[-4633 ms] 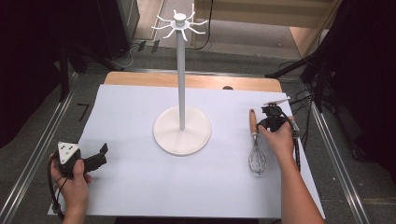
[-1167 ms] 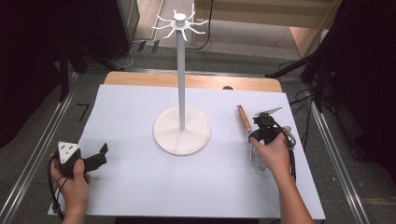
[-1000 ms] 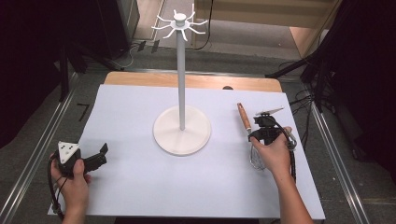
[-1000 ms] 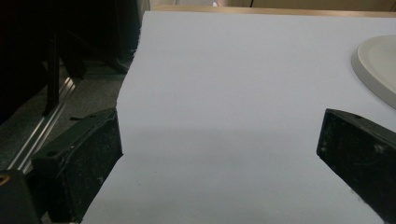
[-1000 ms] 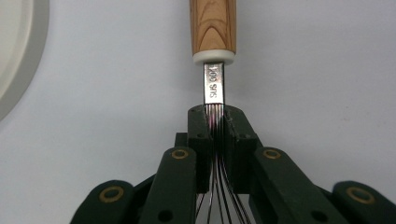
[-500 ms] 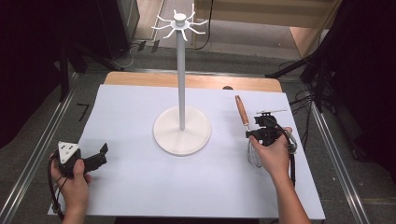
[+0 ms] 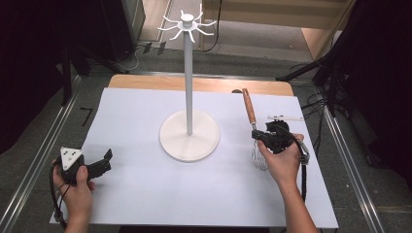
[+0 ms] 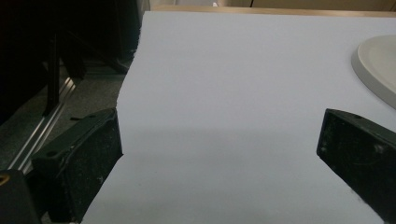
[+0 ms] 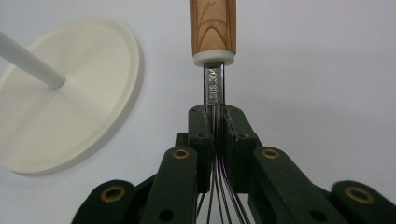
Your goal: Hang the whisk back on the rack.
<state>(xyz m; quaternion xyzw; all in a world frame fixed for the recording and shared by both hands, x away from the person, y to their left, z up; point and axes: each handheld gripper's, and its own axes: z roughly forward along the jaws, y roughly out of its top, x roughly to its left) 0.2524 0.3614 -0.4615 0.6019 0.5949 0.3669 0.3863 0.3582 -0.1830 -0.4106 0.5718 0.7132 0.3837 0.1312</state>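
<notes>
A whisk (image 7: 248, 108) with a wooden handle and wire loops is held over the right side of the white sheet, handle pointing to the back. My right gripper (image 7: 256, 134) is shut on its wires just below the steel neck. In the right gripper view the jaws of my right gripper (image 9: 214, 114) pinch the wire bundle, and the whisk (image 9: 212, 28) handle stands out beyond them. A white hook stand (image 7: 187, 87) rises from a round base at the sheet's middle. My left gripper (image 7: 103, 162) rests at the front left, open, with bare sheet between the fingers of the left gripper (image 8: 219, 140).
The stand's base (image 9: 60, 98) lies left of the whisk, and the base's rim (image 8: 380, 65) shows in the left gripper view. A white sheet (image 7: 145, 194) covers the table, with a wooden edge (image 7: 145, 82) at the back. Metal rails run along both sides and cables (image 7: 316, 104) trail at the right.
My right gripper has closed on the whisk and carried it a little up and toward the back left. The left gripper has stayed in place.
</notes>
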